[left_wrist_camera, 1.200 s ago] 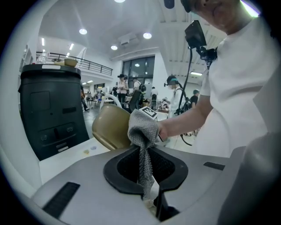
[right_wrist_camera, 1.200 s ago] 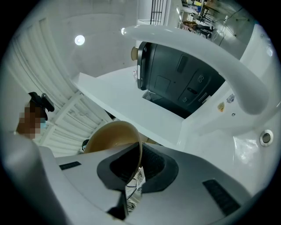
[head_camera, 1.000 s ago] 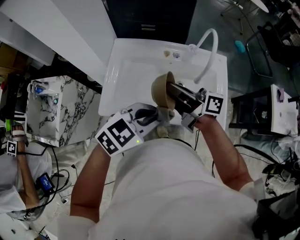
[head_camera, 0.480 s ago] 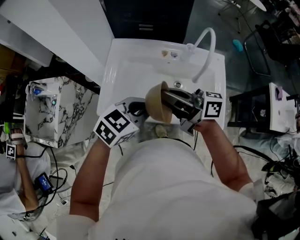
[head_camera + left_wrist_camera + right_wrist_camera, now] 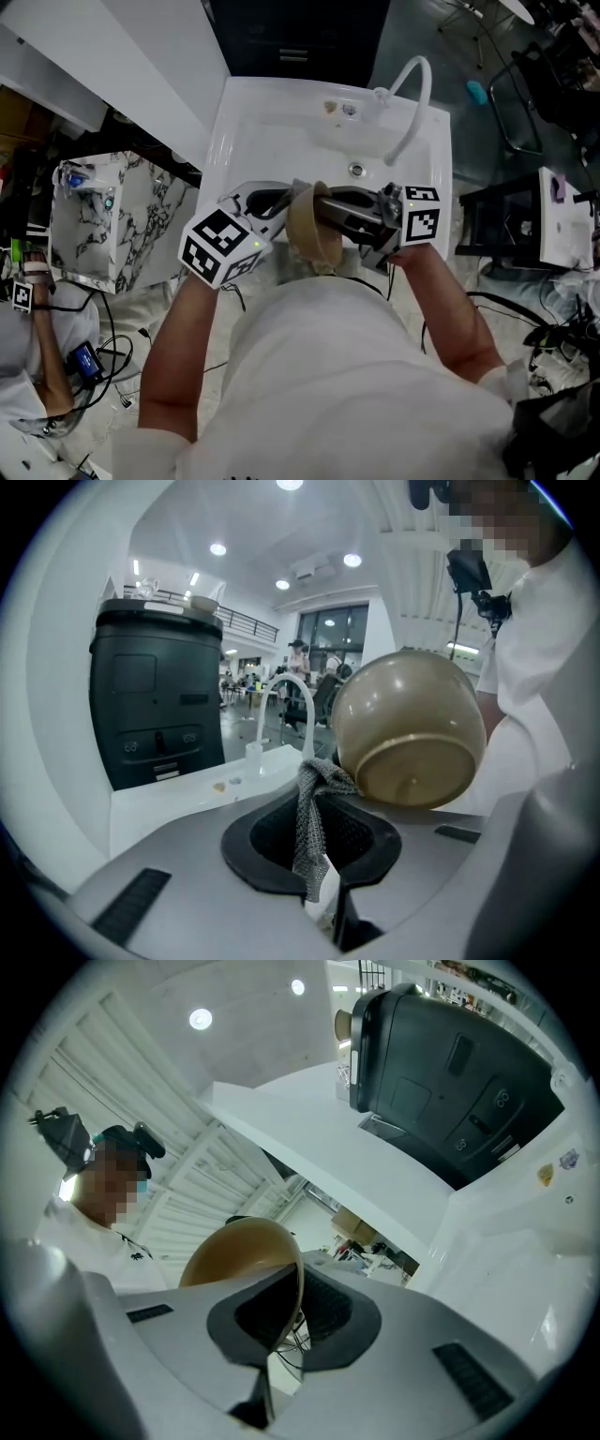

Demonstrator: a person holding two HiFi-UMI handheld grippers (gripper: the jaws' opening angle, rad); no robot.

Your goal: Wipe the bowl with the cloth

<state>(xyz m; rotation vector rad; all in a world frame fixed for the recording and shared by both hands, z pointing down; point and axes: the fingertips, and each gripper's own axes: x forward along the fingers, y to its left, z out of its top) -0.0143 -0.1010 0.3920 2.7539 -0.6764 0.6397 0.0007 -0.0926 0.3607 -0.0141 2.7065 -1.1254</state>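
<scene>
over a white sink (image 5: 246,120), left gripper (image 5: 317,841) pinches grey cloth (image 5: 319,785), right gripper (image 5: 291,1321) clamps tan bowl (image 5: 234,1246) by its rim.

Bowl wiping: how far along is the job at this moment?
Done: both things are picked up. The right claw is shut on the bowl at its rim, above the sink; the left claw is shut on the cloth. In hand: the cloth seems to touch the bowl's outer side near its base, so wiping looks under way. Left: probably the other surfaces; how much is wiped cannot be seen.
</scene>
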